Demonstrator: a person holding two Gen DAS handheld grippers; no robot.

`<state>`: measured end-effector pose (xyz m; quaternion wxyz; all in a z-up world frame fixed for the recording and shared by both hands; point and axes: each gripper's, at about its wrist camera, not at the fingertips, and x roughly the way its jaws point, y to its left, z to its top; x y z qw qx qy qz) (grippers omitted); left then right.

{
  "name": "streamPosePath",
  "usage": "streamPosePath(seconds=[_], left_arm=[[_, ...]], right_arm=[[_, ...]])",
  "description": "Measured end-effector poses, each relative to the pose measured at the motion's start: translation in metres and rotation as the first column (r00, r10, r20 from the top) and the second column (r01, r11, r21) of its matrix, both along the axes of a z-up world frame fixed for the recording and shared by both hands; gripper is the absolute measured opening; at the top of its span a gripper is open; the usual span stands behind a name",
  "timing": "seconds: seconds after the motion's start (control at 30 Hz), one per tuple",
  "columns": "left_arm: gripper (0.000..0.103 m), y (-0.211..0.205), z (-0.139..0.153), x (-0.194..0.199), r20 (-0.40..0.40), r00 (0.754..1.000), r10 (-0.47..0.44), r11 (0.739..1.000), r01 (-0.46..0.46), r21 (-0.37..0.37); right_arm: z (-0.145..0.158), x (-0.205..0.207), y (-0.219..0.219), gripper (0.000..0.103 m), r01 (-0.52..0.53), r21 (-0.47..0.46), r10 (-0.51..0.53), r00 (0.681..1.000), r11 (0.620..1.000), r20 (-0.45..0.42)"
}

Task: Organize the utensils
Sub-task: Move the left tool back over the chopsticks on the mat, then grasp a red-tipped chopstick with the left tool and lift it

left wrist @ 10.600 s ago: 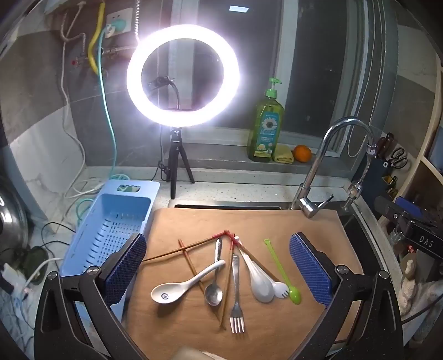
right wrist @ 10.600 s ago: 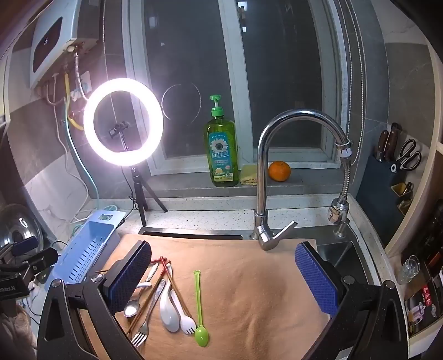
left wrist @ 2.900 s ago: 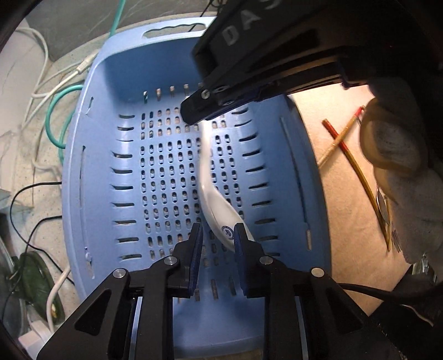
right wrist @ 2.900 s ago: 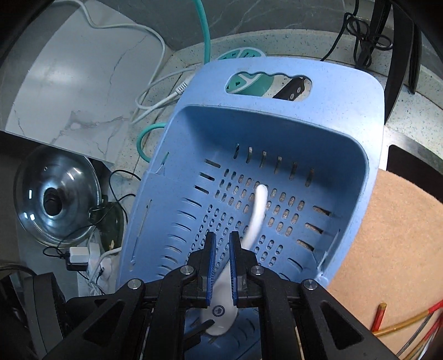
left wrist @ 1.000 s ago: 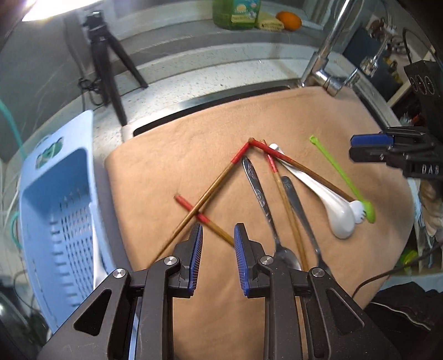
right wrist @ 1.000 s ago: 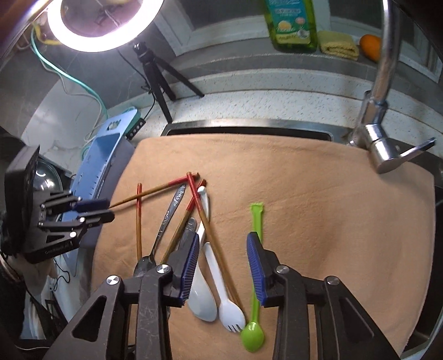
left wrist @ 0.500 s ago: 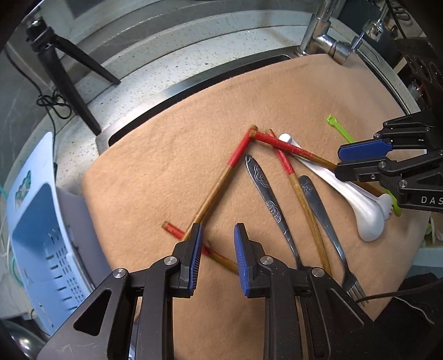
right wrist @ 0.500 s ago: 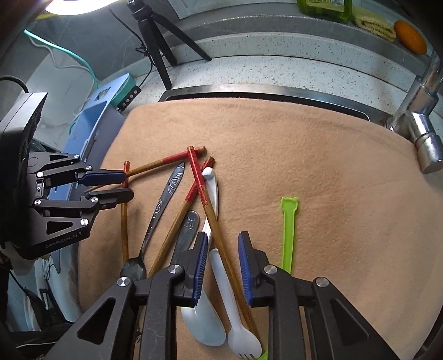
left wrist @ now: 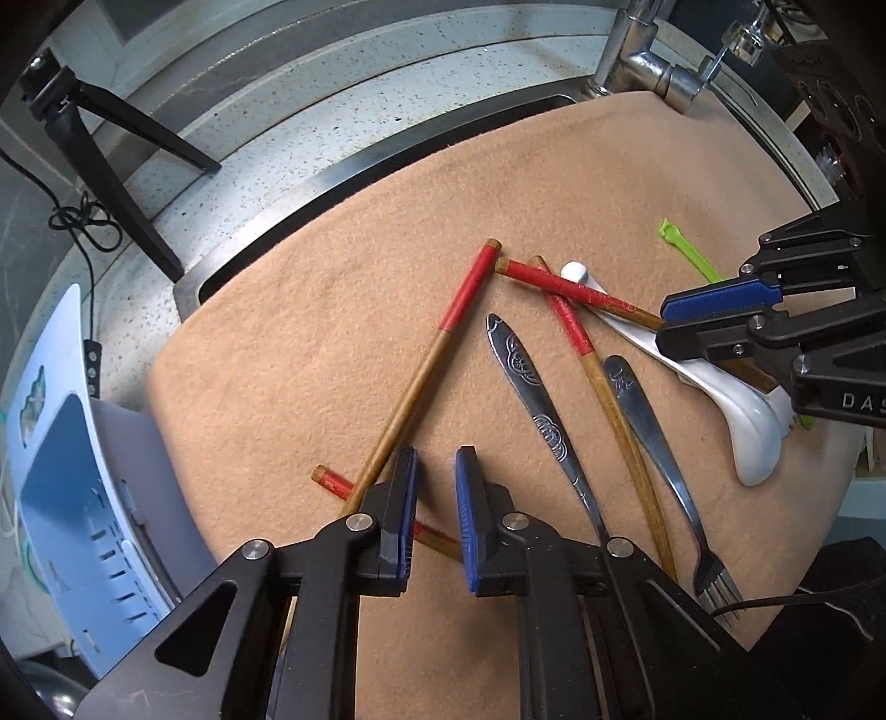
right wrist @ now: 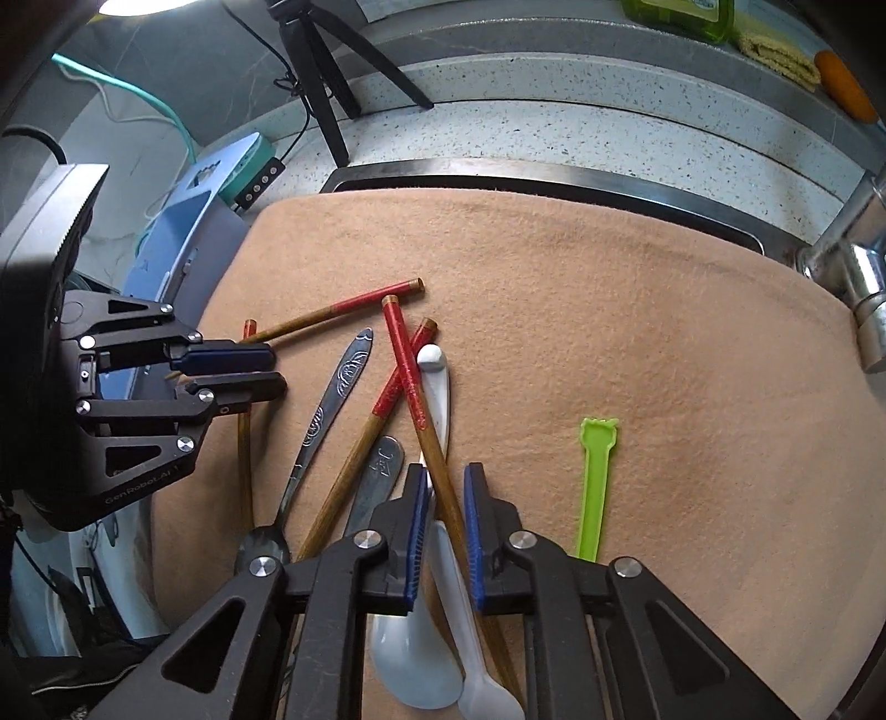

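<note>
Far half of tan mat (right wrist: 609, 288) bare, open passage up to sink edge. Right side free except green pick (right wrist: 595, 487). Near-left crowded: crossed chopsticks (left wrist: 412, 382), metal spoon (left wrist: 540, 421), fork (left wrist: 659, 448), white spoon (left wrist: 736, 404) overlap. Faucet (left wrist: 642, 52) blocks far right corner; tripod (right wrist: 326, 72) stands behind sink; blue basket (left wrist: 72, 498) walls left edge.

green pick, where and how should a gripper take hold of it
Probably grip the green pick mid-stem, coming straight down from above with the fingers across its narrow width. It lies flat on the brown mat, apart from the other utensils, so nothing crowds either side.
</note>
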<state>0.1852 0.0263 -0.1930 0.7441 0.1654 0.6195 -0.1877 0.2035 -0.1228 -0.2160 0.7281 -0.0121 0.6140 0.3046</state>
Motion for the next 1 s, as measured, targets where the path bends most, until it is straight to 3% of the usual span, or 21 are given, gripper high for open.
streamPosePath(seconds=[0.2, 0.3, 0.7, 0.77, 0.87, 1.0], left_arm=[[0.012, -0.001, -0.004, 0.007, -0.006, 1.0, -0.004, 1.0, 0.004, -0.007], [0.006, -0.004, -0.004, 0.008, -0.012, 1.0, -0.007, 1.0, 0.007, -0.025], [0.006, -0.004, 0.001, 0.0, -0.031, 0.998, -0.05, 0.997, 0.048, -0.055], [0.009, -0.004, 0.007, 0.0, -0.001, 0.999, -0.034, 0.998, 0.034, -0.057], [0.029, 0.0, 0.018, 0.003, 0.042, 0.999, -0.031, 0.998, 0.033, -0.055], [0.03, 0.001, 0.016, 0.007, 0.043, 0.998, -0.04, 0.999, 0.042, -0.032]], right_arm=[[-0.002, 0.002, -0.001, 0.01, 0.003, 0.01, -0.003, 1.0, 1.0, -0.006], [-0.002, 0.003, -0.003, 0.01, 0.016, 0.03, -0.016, 1.0, 0.999, -0.019], [-0.002, 0.003, -0.01, 0.009, 0.036, 0.05, -0.035, 0.999, 0.998, -0.033], [-0.001, 0.002, -0.011, 0.009, 0.037, 0.05, -0.035, 0.999, 0.998, -0.032], [-0.001, 0.003, -0.015, 0.009, 0.045, 0.055, -0.044, 0.999, 0.997, -0.033], [-0.001, 0.003, -0.017, 0.009, 0.051, 0.06, -0.049, 0.998, 0.997, -0.033]])
